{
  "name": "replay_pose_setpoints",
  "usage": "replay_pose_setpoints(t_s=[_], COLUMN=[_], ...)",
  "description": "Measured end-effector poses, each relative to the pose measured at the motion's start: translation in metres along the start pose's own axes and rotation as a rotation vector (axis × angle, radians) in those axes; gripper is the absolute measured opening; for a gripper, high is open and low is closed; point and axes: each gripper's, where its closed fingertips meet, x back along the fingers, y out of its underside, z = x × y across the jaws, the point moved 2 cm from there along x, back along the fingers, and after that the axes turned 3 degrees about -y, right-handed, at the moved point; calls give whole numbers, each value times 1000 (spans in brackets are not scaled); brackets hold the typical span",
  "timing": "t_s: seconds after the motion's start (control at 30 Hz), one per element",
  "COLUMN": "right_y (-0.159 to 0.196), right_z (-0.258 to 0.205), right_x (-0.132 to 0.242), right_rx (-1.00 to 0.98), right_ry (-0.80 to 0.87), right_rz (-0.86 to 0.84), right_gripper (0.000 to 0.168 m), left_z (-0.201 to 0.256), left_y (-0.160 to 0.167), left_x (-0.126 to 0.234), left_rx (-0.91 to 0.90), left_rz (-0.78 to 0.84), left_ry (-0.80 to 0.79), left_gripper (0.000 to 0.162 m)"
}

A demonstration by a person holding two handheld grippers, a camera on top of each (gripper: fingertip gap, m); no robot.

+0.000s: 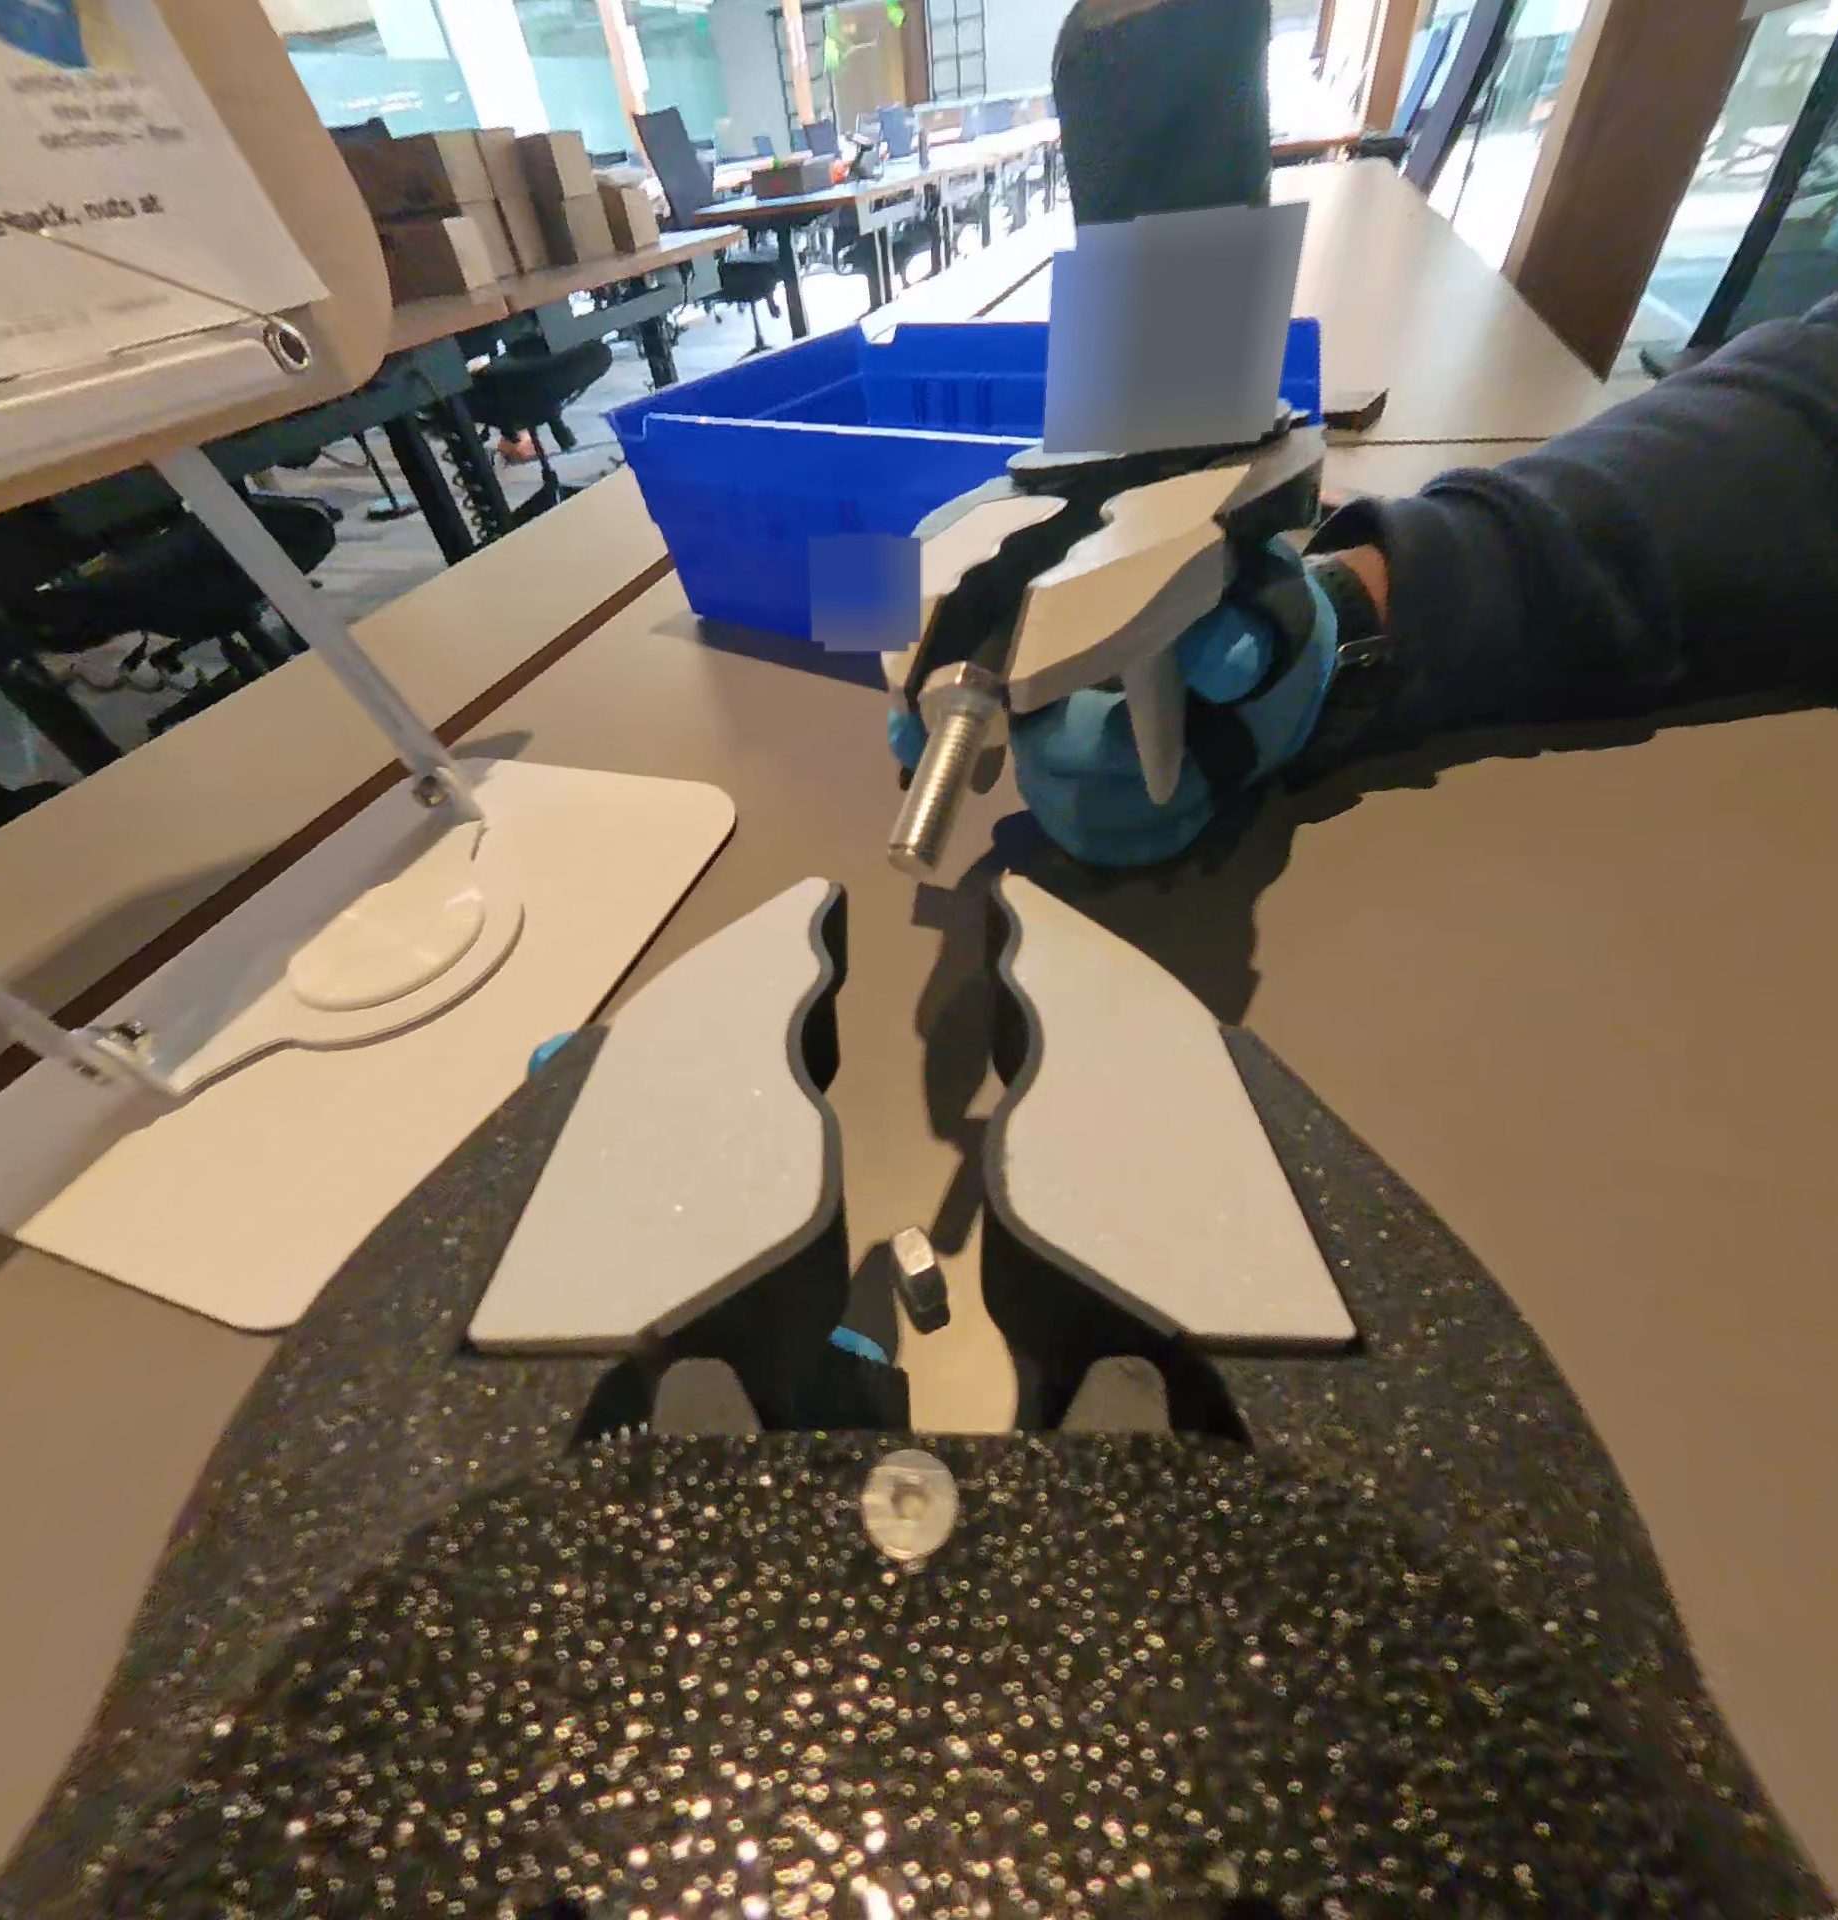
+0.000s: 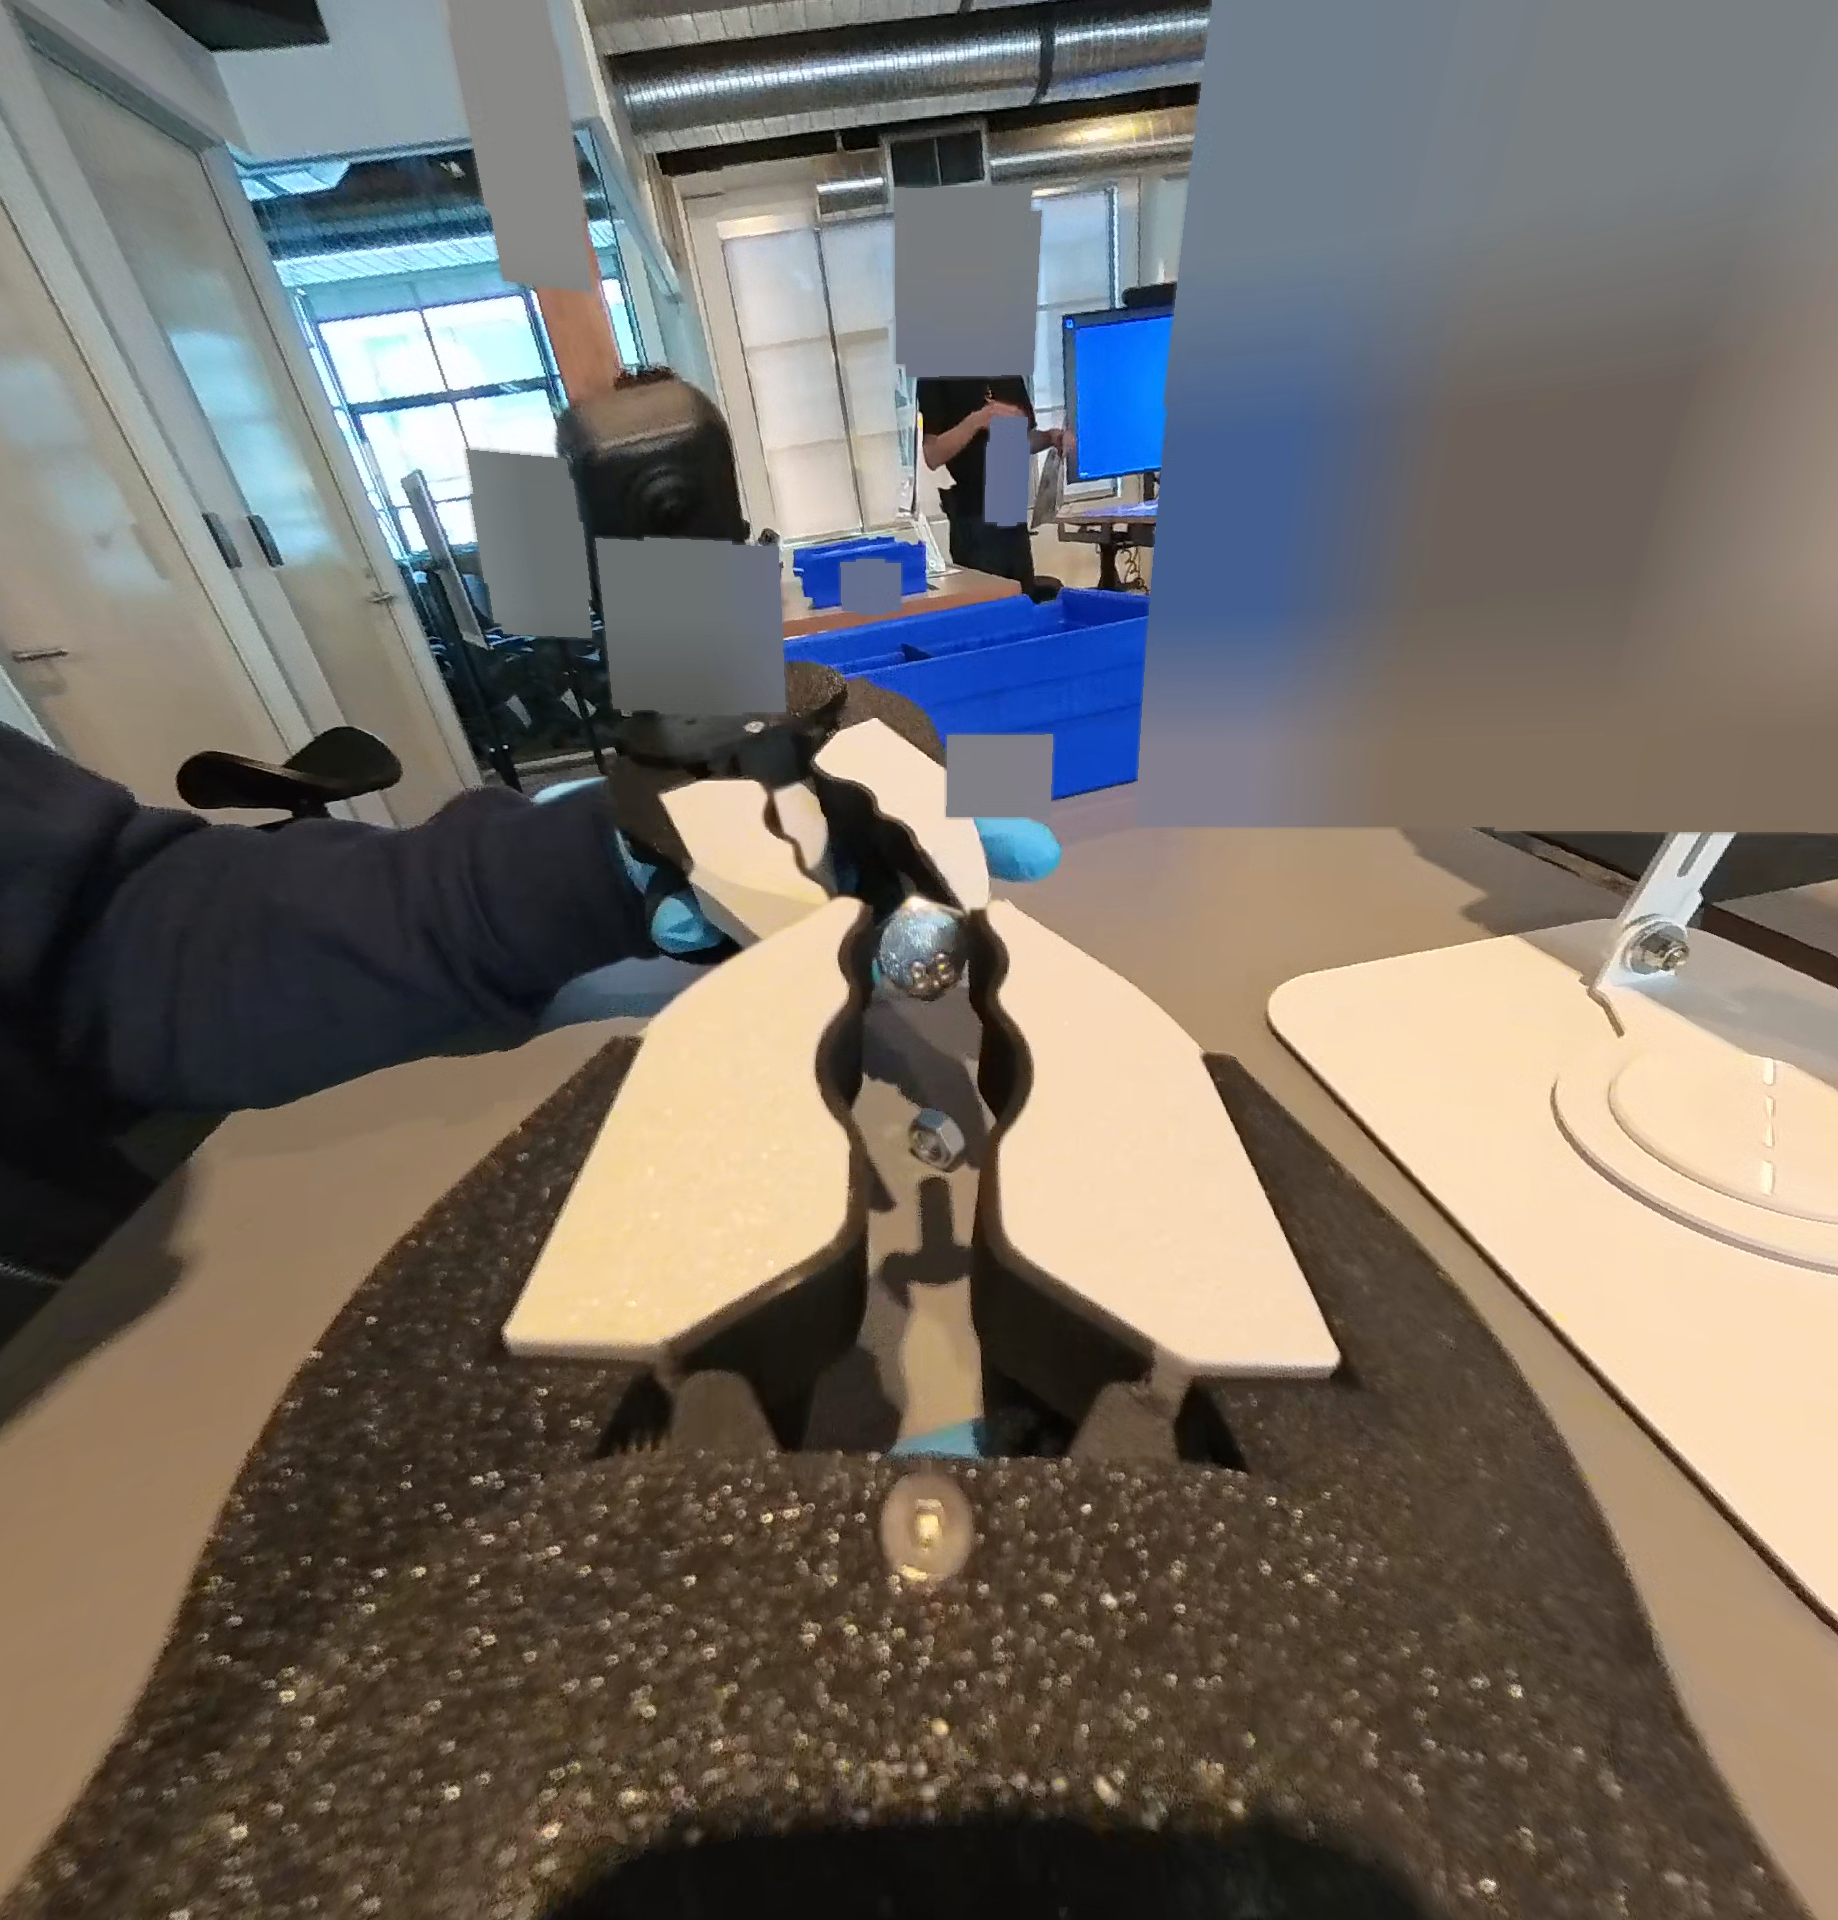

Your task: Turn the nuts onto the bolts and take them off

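Note:
My right gripper (image 2: 923, 920) is shut on the head of a silver bolt (image 2: 920, 956) and holds it above the grey table (image 2: 1154, 935). In the left wrist view the right gripper (image 1: 962, 681) holds the bolt (image 1: 941, 769) with its threaded shaft pointing down towards my left gripper. My left gripper (image 1: 920, 904) is open and empty, its tips just under the bolt's end. It also shows in the right wrist view (image 2: 889, 883), facing the right gripper. A loose silver nut (image 1: 920, 1288) lies on the table below and between the left fingers. It shows in the right wrist view too (image 2: 936, 1138).
A blue bin (image 1: 790, 468) stands on the table behind the grippers, also in the right wrist view (image 2: 998, 665). A white stand base (image 1: 375, 987) with a paper sheet (image 1: 115, 208) lies to the left. A person (image 2: 972, 468) stands far back. My two grippers' fingertips are within a few centimetres of each other.

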Motion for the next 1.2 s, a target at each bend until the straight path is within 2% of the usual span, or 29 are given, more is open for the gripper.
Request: replay_pose_setpoints(t_s=[0.2, 0.37, 0.47, 0.93, 1.2], right_y=[0, 0, 0, 8, 13], right_z=[-5, -6, -6, -3, -16], right_x=[-2, -2, -2, -2, -1], right_rx=[-11, -18, -24, 104, 65], right_ry=[-32, -46, -51, 8, -104], right_rz=[2, 7, 8, -87, -119], right_gripper=[17, 17, 17, 17, 38], left_z=[5, 6, 7, 7, 10], left_y=[-3, -7, -6, 3, 2], left_x=[-4, -4, -4, -3, 1], left_rx=[-14, -12, -15, -41, -49], left_rz=[24, 54, 50, -57, -61], left_ry=[12, 17, 20, 29, 55], left_gripper=[22, 11, 10, 9, 9])
